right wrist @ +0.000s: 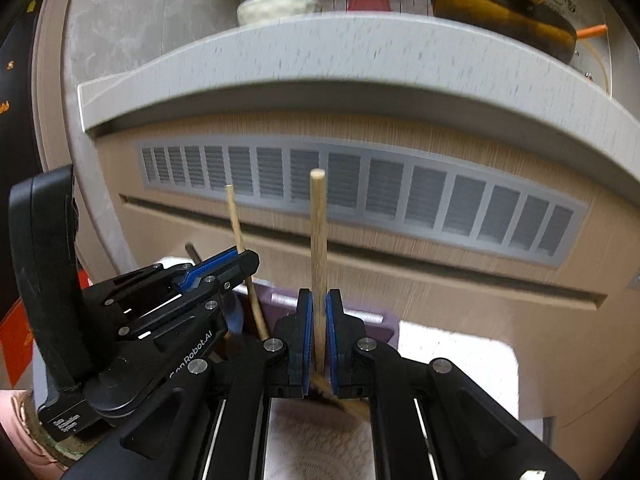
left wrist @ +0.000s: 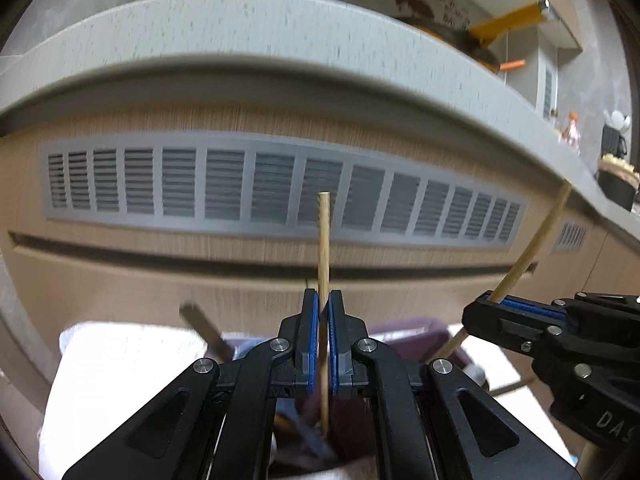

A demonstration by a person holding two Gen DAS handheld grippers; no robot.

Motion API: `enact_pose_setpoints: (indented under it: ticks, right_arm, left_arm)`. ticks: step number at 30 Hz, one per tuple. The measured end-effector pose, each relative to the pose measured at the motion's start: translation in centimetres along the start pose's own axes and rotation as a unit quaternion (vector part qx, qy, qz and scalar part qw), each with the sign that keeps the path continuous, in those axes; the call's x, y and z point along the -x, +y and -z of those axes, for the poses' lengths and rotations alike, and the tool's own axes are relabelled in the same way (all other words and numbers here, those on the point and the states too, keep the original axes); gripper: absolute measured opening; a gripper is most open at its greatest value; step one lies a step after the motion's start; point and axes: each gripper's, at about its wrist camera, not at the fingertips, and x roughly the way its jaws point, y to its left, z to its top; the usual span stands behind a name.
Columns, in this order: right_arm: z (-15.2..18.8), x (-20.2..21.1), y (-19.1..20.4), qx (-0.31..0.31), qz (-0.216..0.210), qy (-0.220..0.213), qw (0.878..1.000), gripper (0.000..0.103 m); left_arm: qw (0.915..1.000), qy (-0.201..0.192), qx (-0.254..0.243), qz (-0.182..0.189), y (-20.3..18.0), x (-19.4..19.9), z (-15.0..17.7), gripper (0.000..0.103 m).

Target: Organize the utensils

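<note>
Both chopsticks' [left wrist: 323, 248] [right wrist: 318, 240] lower ends vanish behind clamped grippers [left wrist: 323, 312] [right wrist: 319, 312].

a grey countertop [right wrist: 328, 52] carries a bowl [right wrist: 276, 8] and a yellow-handled pan [right wrist: 500, 12]; a vent grille [left wrist: 280, 184] below.

We see two matching hand-held grippers. The left gripper [left wrist: 323, 336] is built of matte black plastic links with elongated cut-outs; round silver pins mark each pivot. Its fingers [left wrist: 310, 344] carry ribbed blue pads on their inner faces. The right gripper [right wrist: 319, 340] repeats this build: black links, silver pins, blue-lined fingers [right wrist: 306, 344]. Seen from the right wrist camera, the left unit shows white lettering ending in "Robot.AI", small dark screws, and a broad black handle. A pale pink sleeve [right wrist: 18, 424] shows at the lower left edge.
</note>
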Motion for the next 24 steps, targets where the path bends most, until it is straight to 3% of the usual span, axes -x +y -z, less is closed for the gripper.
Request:
enact_pose_setpoints:
  ticks: [6,10,12,14,19,24]
  right_arm:
    - [1.3,-0.6,-0.1,-0.015,0.001,0.017,1.0,0.008]
    - [1.9,-0.6,0.1,-0.01,0.002,0.029,1.0,0.008]
    - [2.5,-0.4,0.3,-0.008,0.0,0.034,0.999,0.012]
    - [2.8,0.1,0.0,-0.015,0.002,0.037,0.999,0.031]
    - [4.5,4.4,-0.4,-0.031,0.008,-0.003,0.999,0.059]
    - [6.8,8.9,-1.2,-0.058,0.004,-0.025,0.998,0.059]
  left_arm:
    - [0.999,0.041,-0.009,-0.018,-0.4,0.2,1.2,0.006]
    - [0.9984,0.048,-0.008,-0.028,-0.7,1.4,1.2,0.012]
    - [0.9984,0.046,-0.002,-0.034,-0.7,2.5,0.9,0.024]
    - [0.9982,0.042,0.003,-0.041,-0.6,3.4,0.2,0.046]
    - [0.9971,0.014,0.0,-0.075,-0.1,8.1,0.1,0.062]
    - [0.9959,0.005,0.019,-0.088,0.4,12.7,1.1,0.079]
